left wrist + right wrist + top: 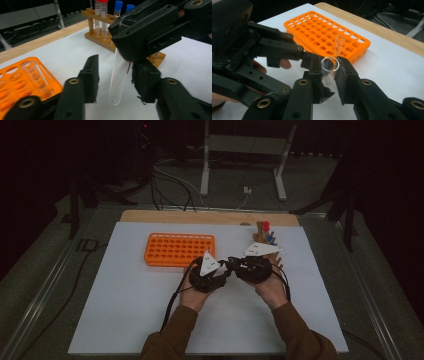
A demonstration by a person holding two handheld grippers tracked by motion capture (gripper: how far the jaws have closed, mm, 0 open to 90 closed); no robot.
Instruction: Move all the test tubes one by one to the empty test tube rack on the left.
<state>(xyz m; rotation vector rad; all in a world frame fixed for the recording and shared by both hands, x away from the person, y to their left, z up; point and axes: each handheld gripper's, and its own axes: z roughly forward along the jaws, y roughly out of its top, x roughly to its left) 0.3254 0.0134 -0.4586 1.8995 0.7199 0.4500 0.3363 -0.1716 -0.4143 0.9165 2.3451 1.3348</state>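
The right gripper point(329, 75) is clamped on the open top of a clear glass test tube point(118, 77), which hangs upright over the white mat point(130, 305), bottom end clear of it. The left gripper point(115, 80) brackets the tube's lower half: its jaws stand apart, one at nine o'clock of the glass, one at three o'clock, neither pad visibly pressing. In the left gripper view, the orange tube rack point(179, 249) lies at eight o'clock with one empty tube standing in it; the wooden rack point(106, 41) with capped tubes stands at twelve o'clock.
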